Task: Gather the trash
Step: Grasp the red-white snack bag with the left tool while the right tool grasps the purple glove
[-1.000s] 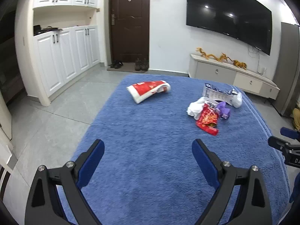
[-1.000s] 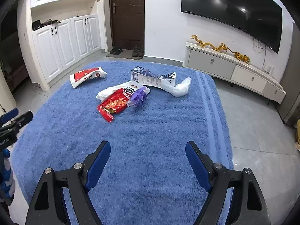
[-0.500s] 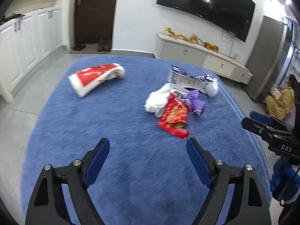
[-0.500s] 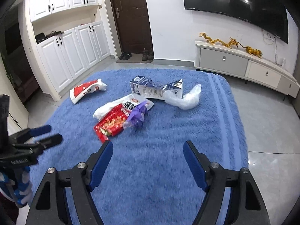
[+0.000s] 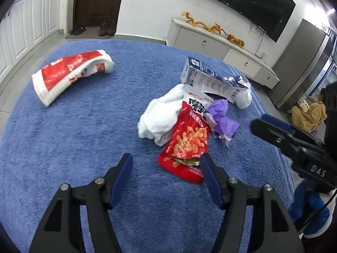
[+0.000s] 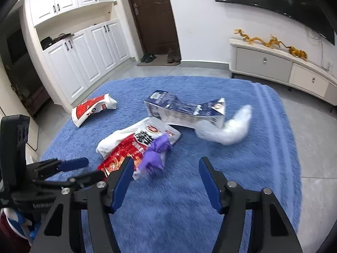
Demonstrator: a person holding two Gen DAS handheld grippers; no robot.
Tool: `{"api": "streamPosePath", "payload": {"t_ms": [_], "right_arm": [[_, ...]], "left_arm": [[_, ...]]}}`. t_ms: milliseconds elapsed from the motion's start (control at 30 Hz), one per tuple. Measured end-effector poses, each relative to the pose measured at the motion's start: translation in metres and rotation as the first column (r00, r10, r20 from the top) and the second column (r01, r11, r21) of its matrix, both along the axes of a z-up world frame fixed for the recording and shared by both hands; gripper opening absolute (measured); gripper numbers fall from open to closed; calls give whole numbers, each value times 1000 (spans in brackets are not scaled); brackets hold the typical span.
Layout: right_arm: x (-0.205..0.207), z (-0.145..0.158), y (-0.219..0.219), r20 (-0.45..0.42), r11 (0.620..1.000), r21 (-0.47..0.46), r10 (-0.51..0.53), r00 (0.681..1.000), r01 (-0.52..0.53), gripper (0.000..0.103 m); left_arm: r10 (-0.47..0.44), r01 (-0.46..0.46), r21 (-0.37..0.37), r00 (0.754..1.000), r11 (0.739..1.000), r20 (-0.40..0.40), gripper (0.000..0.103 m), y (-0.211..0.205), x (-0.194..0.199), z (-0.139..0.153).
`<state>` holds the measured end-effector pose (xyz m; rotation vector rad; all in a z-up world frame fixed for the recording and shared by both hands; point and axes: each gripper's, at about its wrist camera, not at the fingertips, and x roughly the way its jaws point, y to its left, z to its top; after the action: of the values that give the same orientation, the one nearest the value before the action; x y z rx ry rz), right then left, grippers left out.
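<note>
Trash scattered on blue rug (image 5: 84,130), both claws empty.
Left gripper (image 5: 166,168) and right gripper (image 6: 164,169) have just been closing, jaws still apart, nothing between. Red snack bag (image 5: 187,141) lies at one o'clock of the left claw, touching white wrapper (image 5: 162,116) and purple wrapper (image 5: 223,118); milk carton (image 6: 185,111) beyond.

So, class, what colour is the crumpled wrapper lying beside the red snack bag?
Purple. The crumpled wrapper beside the red snack bag shows best in the left wrist view.

1. Red snack bag (image 5: 186,141) lies flat mid-rug (image 5: 84,130).
2. Crumpled white bag (image 5: 160,113) is tucked under its left edge.
3. Purple wrapper (image 5: 222,118) touches its right side.
4. Blue carton (image 5: 212,80), flattened, lies beyond it.
5. Red-white pack (image 5: 69,72) lies well apart, to its left.
</note>
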<state>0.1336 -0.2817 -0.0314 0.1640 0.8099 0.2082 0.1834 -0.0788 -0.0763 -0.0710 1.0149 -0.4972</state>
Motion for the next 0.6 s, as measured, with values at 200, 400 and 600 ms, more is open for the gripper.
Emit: {"api": "streamPosePath", "payload": {"t_ms": [200, 400, 600], "right_arm": [[21, -16, 12, -41, 999, 9, 42, 998, -42, 48], [28, -31, 10, -88, 996, 54, 79, 993, -75, 28], [9, -27, -13, -75, 998, 47, 52, 996, -48, 26]], "left_arm": [[-7, 7, -15, 999, 1000, -38, 58, -9, 3, -6], [-35, 34, -33, 998, 999, -48, 49, -20, -3, -5], [-67, 63, -53, 996, 997, -58, 42, -33, -5, -6]]}}
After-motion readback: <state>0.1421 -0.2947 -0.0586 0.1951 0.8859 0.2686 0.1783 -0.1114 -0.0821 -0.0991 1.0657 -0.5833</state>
